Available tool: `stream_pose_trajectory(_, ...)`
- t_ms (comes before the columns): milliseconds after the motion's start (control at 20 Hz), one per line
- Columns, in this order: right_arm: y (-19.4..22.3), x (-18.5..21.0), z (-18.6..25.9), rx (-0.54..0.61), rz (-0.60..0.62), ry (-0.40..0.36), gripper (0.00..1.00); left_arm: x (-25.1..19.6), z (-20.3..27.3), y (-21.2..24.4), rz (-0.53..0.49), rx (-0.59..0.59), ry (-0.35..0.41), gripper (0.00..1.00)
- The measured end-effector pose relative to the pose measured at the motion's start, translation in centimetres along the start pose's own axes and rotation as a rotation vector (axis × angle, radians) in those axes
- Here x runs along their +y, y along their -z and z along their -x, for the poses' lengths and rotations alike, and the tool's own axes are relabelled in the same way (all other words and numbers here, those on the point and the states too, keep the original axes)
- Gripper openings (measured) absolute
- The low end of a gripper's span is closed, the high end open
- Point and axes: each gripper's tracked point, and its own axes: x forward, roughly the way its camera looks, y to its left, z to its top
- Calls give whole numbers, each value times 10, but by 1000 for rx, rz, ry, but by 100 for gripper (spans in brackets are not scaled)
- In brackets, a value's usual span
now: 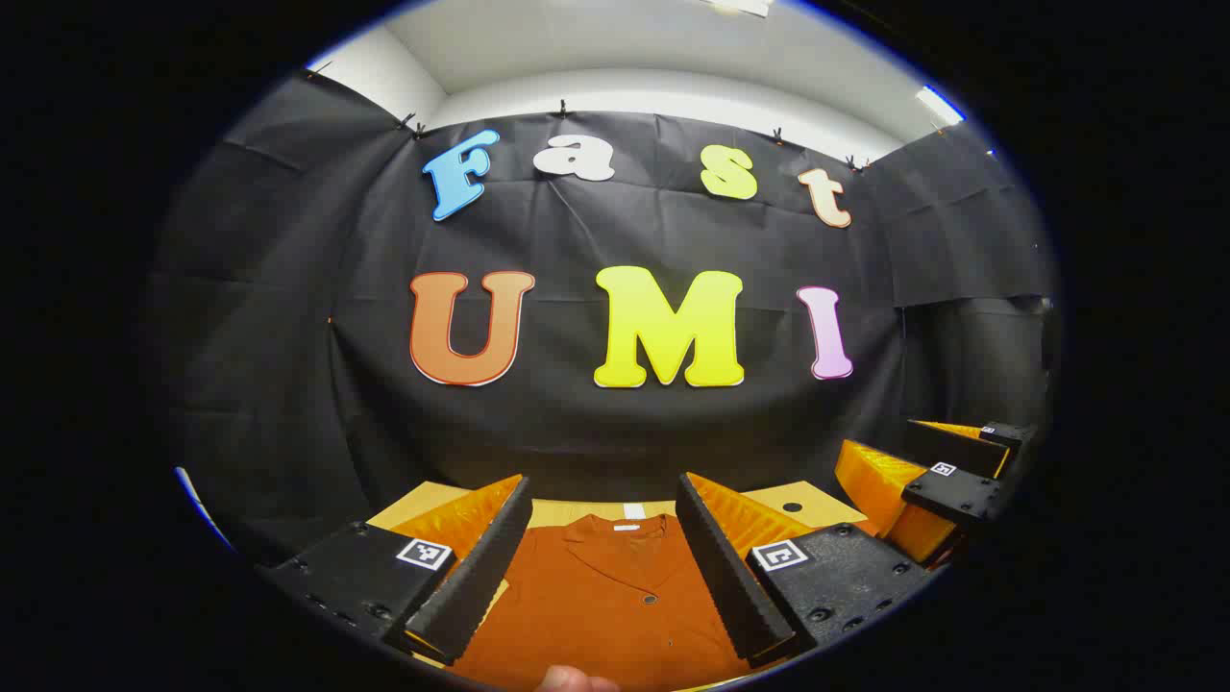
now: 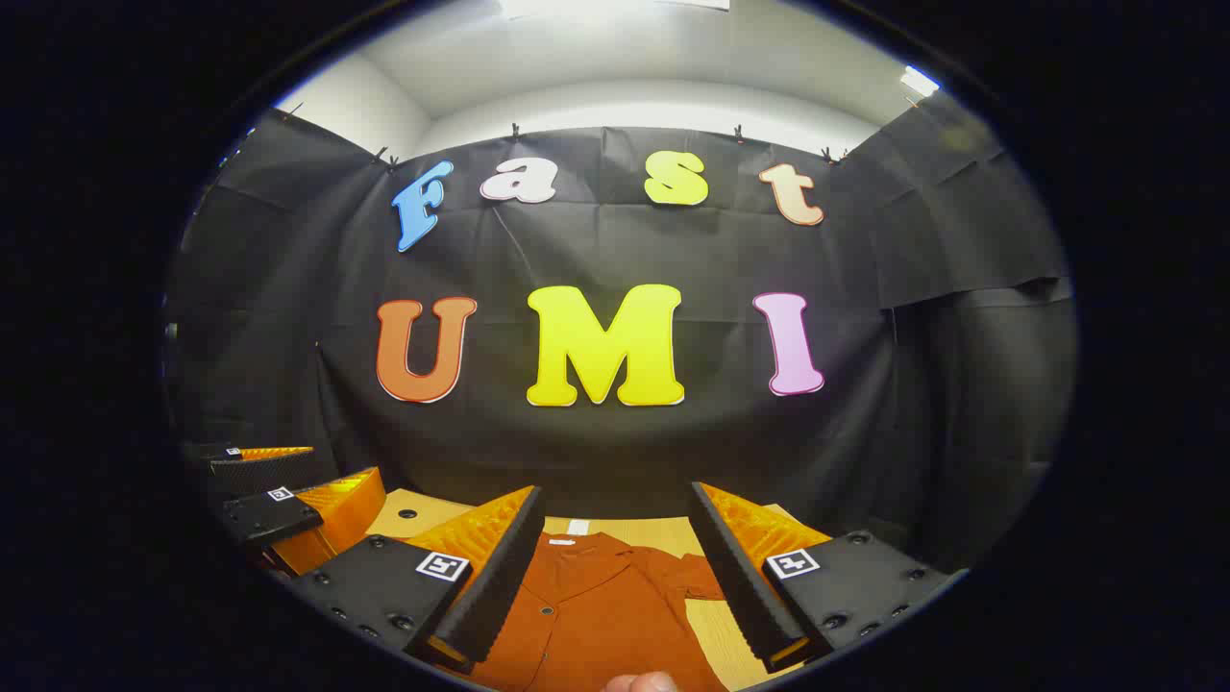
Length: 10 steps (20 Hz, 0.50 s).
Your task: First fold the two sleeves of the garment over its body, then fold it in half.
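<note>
The table (image 1: 812,500) carries the garment (image 1: 605,605) flat, collar toward the wall. My left gripper (image 1: 603,562) and right gripper (image 2: 615,577) hover above it, fingers spread wide, holding nothing. Risk, in my judgement: pinching both layers at the sleeve (image 2: 687,577) drags the body askew.
</note>
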Motion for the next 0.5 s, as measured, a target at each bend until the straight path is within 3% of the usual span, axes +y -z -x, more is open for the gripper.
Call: stream_pose_trajectory(500,4,-4,-9,14,-15,1,96,2,-11,-3,-5,-5,-5,98)
